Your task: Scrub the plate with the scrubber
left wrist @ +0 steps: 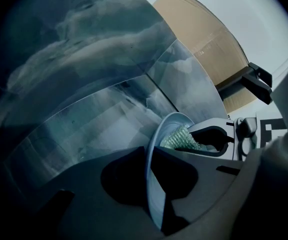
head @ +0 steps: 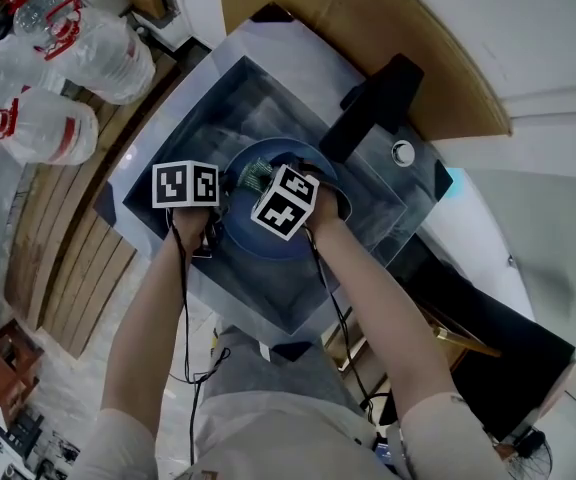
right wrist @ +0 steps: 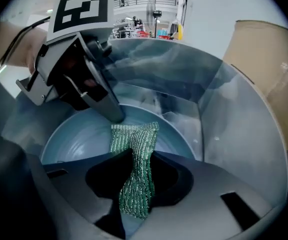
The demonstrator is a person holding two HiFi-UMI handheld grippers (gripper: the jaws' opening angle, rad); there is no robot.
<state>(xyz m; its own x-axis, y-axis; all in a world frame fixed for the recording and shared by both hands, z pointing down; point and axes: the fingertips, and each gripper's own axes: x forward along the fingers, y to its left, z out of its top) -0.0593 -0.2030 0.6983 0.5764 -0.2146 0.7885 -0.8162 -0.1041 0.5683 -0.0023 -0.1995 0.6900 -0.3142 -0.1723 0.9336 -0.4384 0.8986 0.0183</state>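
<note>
A blue plate stands tilted inside the steel sink. My left gripper is shut on the plate's rim, which runs edge-on between its jaws. In the right gripper view the same gripper bites the plate's far rim. My right gripper is shut on a green mesh scrubber. The scrubber's free end lies against the plate's inner face. In the head view the scrubber shows just above the right gripper's marker cube.
A black faucet reaches over the sink's back right corner, with a round fitting beside it. Large water bottles lie at the upper left. Cardboard stands behind the sink. Wooden slats run along the left.
</note>
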